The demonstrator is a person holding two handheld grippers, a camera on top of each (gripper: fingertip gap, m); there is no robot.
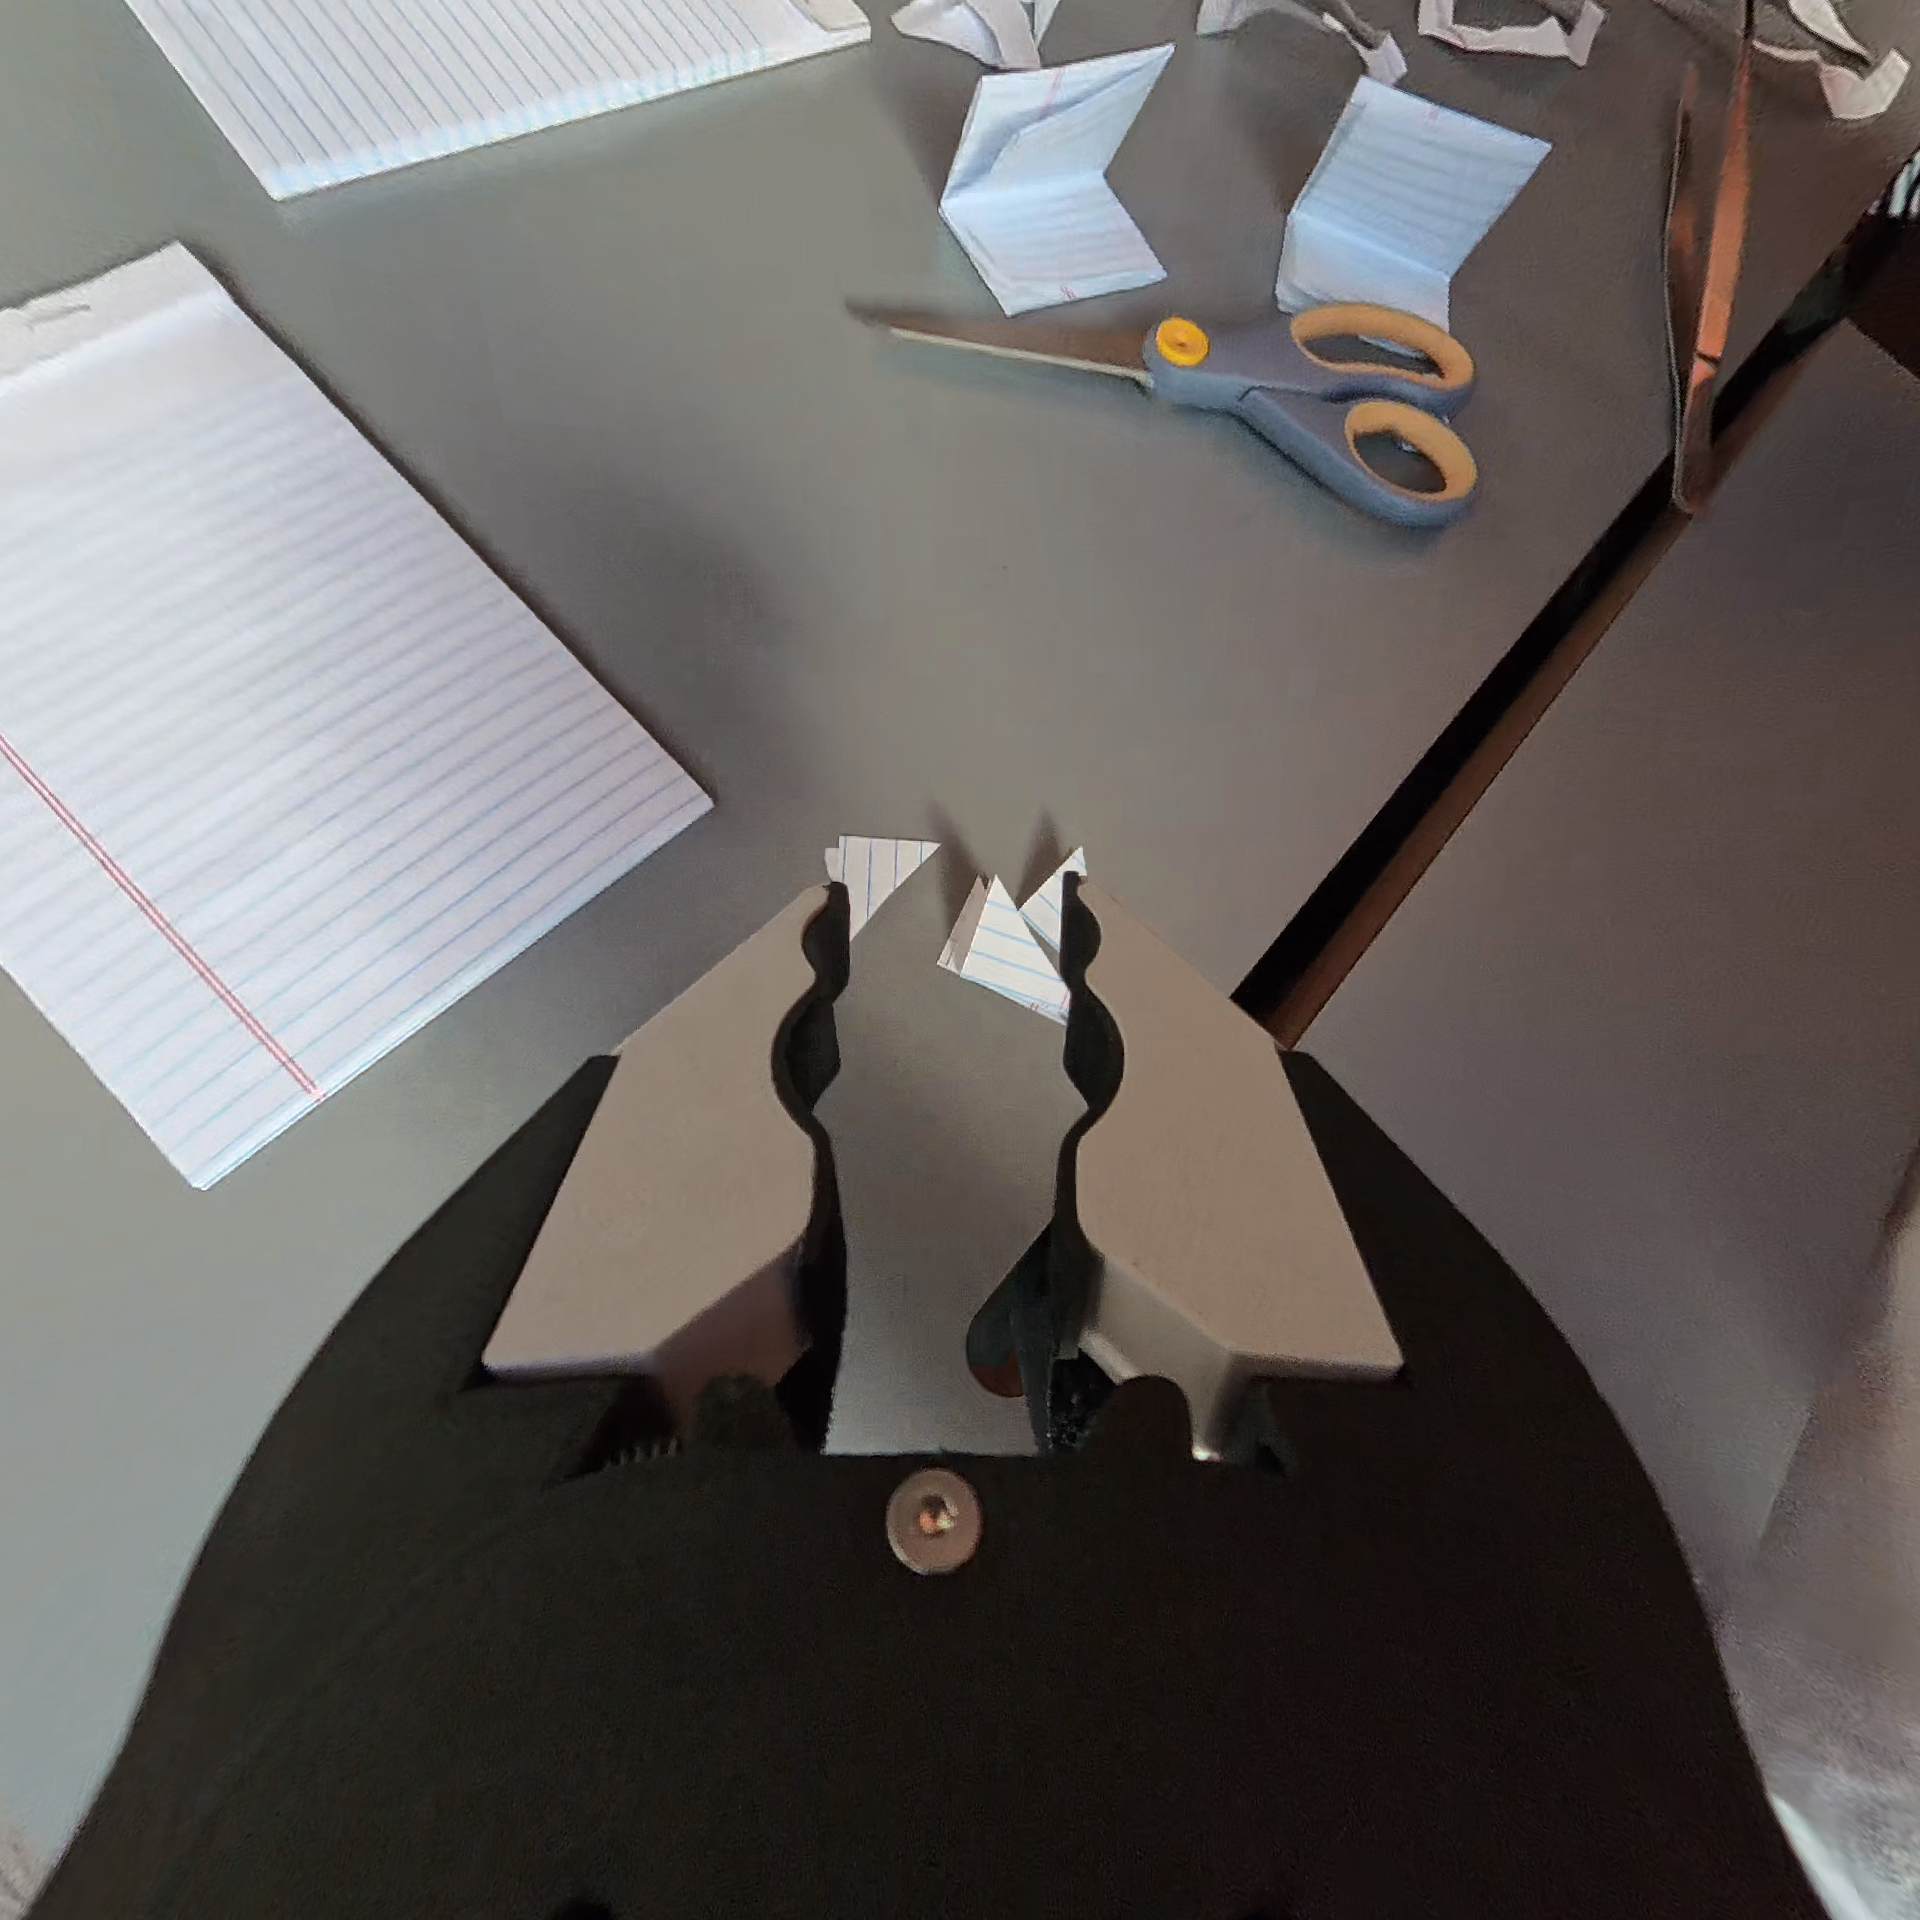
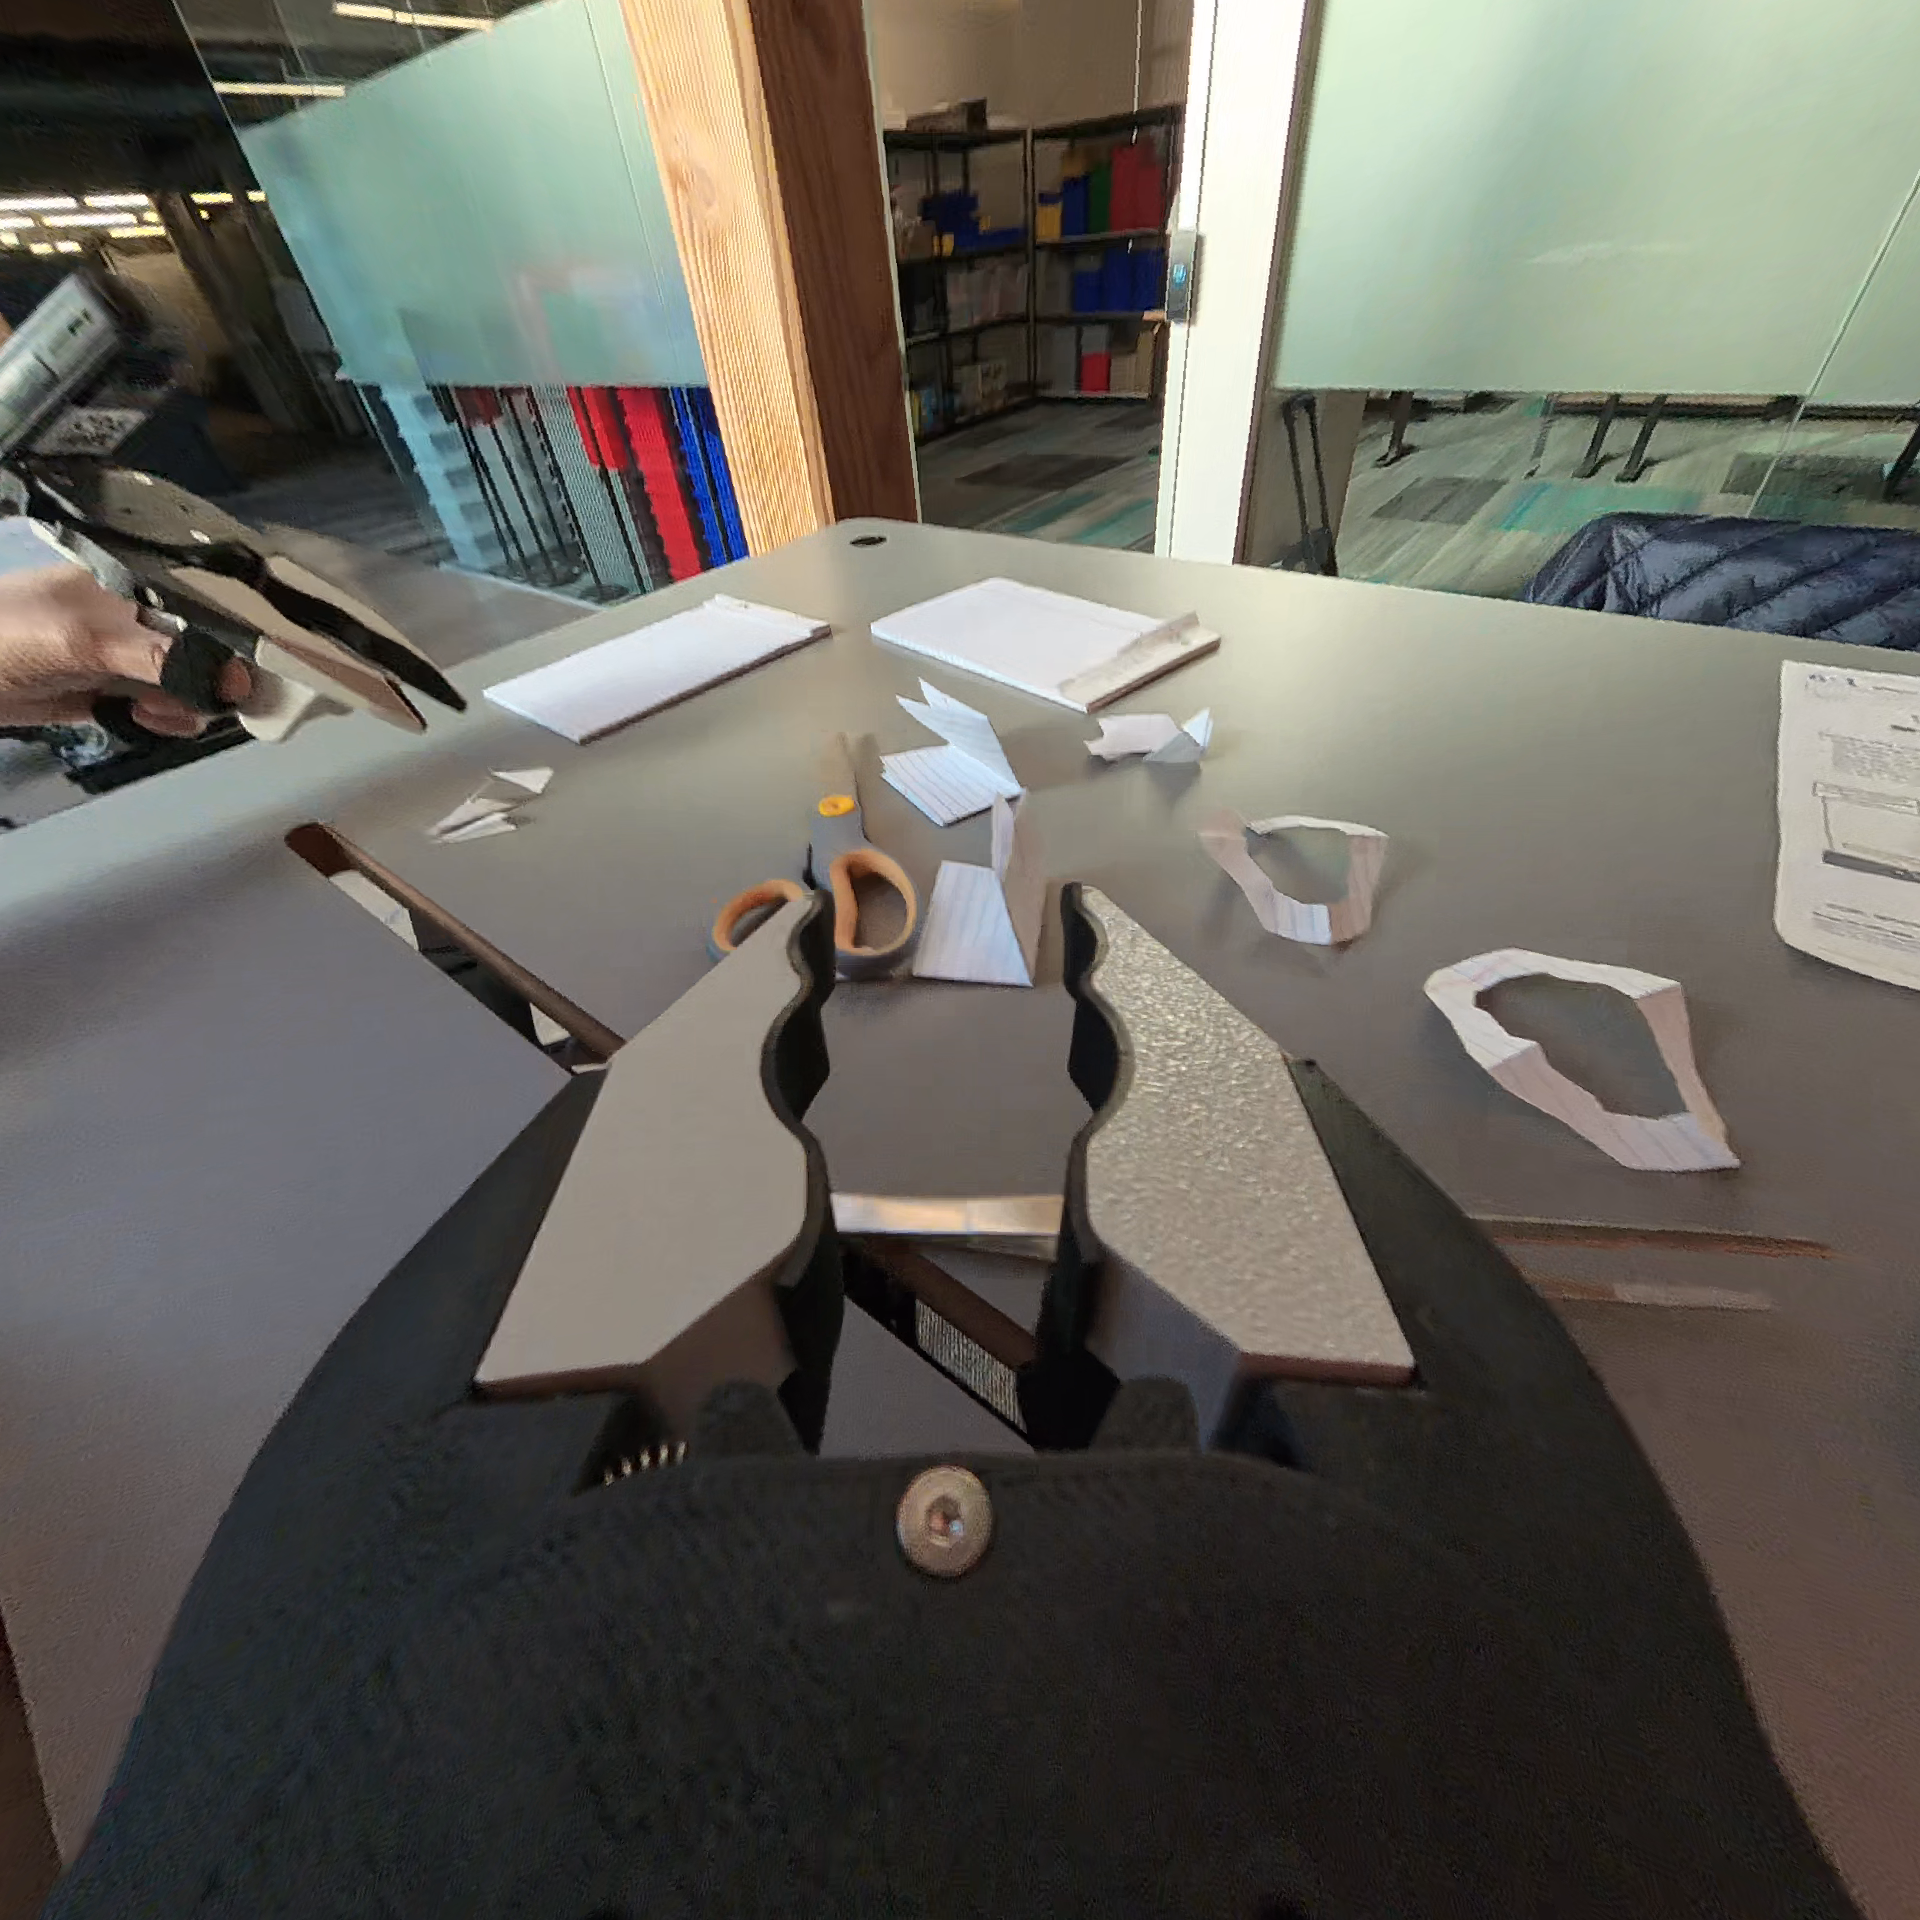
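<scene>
My left gripper [image 1: 951,888] is open and empty. It hovers above small scraps of lined paper [image 1: 1003,945] that lie on the grey table [image 1: 831,571]. In the right wrist view a hand [image 2: 62,655] holds that gripper [image 2: 416,696] in the air at the left, over the same scraps [image 2: 488,805]. My right gripper [image 2: 948,914] is open and empty, low over the table. Just beyond its fingertips lie grey scissors with orange-lined handles [image 2: 842,873] and a folded piece of lined paper [image 2: 982,925]. The scissors [image 1: 1320,405] also show in the left wrist view.
Two lined notepads [image 1: 260,707] [image 1: 499,73] lie at the left. Folded papers [image 1: 1060,187] [image 1: 1403,197] sit behind the scissors. Two cut-out paper frames [image 2: 1299,873] [image 2: 1579,1070] and a printed sheet [image 2: 1849,821] lie at the right. A dark gap [image 1: 1455,748] divides two tabletops. Some 35 cm of space lies between my two pairs of fingers.
</scene>
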